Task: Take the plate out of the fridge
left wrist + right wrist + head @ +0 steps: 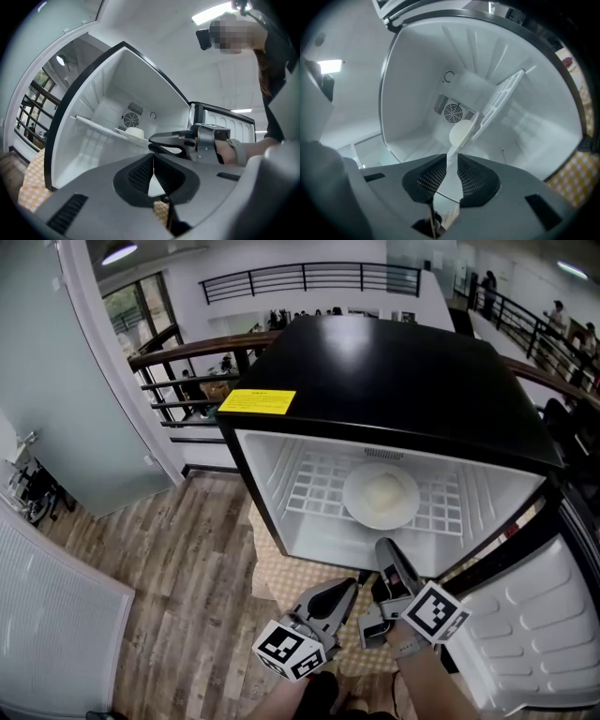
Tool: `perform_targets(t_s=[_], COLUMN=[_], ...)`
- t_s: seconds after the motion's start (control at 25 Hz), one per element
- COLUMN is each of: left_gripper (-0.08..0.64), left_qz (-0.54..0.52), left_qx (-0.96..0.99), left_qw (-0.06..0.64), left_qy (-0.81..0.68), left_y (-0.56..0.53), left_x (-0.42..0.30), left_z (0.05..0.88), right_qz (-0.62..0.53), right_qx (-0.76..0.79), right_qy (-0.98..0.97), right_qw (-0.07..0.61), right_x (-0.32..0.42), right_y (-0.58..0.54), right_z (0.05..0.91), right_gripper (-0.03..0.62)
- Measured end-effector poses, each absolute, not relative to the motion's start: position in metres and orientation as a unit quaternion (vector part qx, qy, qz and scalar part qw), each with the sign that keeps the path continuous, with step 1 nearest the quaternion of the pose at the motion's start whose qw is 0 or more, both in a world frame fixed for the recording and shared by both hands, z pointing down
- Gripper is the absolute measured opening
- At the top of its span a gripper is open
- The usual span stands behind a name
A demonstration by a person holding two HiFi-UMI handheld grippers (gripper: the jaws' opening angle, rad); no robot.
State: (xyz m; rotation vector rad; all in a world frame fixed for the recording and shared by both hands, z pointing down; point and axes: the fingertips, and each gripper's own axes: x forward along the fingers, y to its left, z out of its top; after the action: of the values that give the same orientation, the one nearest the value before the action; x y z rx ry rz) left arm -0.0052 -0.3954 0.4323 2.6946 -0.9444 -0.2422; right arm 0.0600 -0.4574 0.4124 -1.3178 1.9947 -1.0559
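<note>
A white plate [380,495] with a pale bun on it rests on the wire shelf [309,486] inside the open black fridge [375,352]. Both grippers hover in front of the fridge opening, below the shelf's front edge. My right gripper [384,546] points at the plate from just outside, its jaws a narrow gap apart with nothing between them. My left gripper [350,586] sits lower left with its fingertips touching. In the right gripper view the plate [461,133] lines up with the right gripper [452,157]. In the left gripper view the plate [133,133] lies past the right gripper [151,141].
The fridge door [534,615] stands swung open at the right. A checked mat [281,577] lies under the fridge on the wooden floor. A railing [187,381] runs behind, and a frosted glass wall [56,381] stands at the left.
</note>
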Motion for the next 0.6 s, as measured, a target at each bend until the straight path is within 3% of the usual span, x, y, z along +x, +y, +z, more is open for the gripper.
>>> perform_targets(t_s=[0.12, 0.2, 0.6], left_gripper=[0.009, 0.009, 0.009], left_qz=[-0.086, -0.088, -0.086], left_qx=[0.93, 0.93, 0.93], left_qw=[0.142, 0.145, 0.153], left_qy=[-0.327, -0.326, -0.323], left_y=[-0.398, -0.401, -0.4], left_x=[-0.008, -0.008, -0.007], left_z=[0.435, 0.437, 0.445], right_qz=[-0.446, -0.465, -0.536], right_qx=[-0.481, -0.468, -0.457], right_qy=[0.694, 0.681, 0.616], right_qw=[0.297, 0.316, 0.353], right_x=[0.064, 0.063, 0.065], right_y=[-0.47, -0.476, -0.499], right_z=[0.413, 0.411, 0.423], right_gripper=[0.063, 0.123, 0.125])
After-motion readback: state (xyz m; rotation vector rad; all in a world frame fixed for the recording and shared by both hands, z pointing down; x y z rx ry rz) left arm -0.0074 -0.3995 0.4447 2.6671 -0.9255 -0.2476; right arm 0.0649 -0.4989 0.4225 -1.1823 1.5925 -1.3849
